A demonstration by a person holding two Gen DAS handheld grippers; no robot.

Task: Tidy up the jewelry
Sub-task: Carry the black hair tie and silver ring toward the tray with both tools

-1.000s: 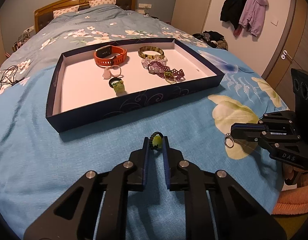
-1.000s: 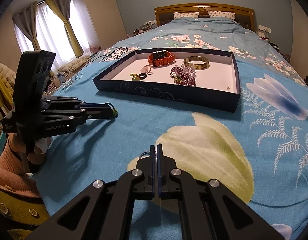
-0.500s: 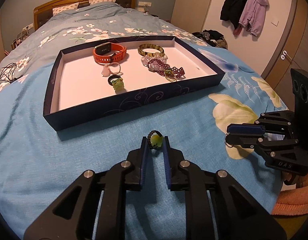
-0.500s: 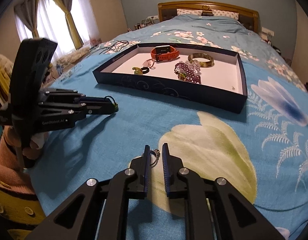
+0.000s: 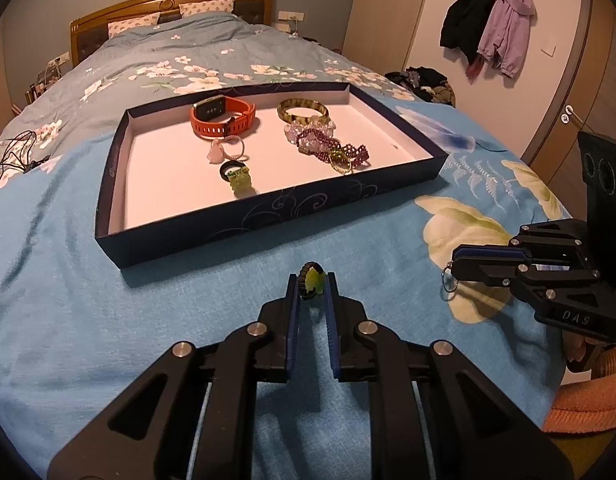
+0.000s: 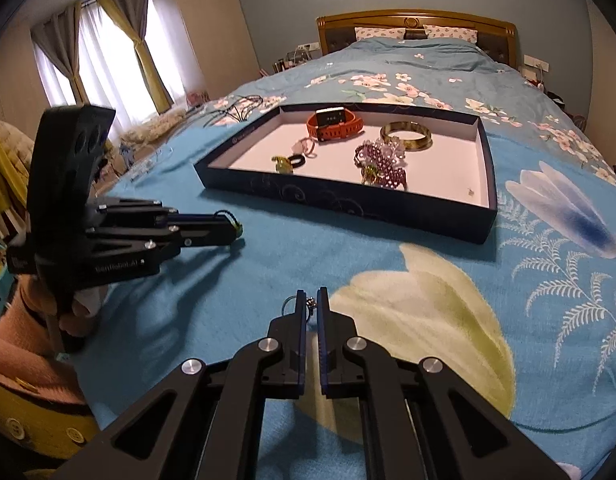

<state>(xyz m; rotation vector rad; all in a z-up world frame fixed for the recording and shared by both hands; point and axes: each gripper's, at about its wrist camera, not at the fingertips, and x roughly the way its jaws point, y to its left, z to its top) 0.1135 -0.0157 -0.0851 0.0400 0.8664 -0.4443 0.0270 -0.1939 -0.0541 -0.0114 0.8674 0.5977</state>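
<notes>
Above the bedspread (image 5: 108,320), each tool (image 5: 311,280) (image 6: 311,300) pinches a ring (image 5: 311,280) (image 6: 310,303)

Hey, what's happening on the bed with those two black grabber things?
A person is sorting jewelry into a shallow navy tray on the bed. The left gripper is shut on a black ring with a green stone; the right gripper is shut on a thin silver ring. Both hang over the blue bedspread, short of the tray, which already holds an orange watch, a bangle, beaded bracelets and rings.

A tiny speck (image 6: 471,191) in the tray (image 6: 492,184) is too small to identify
</notes>
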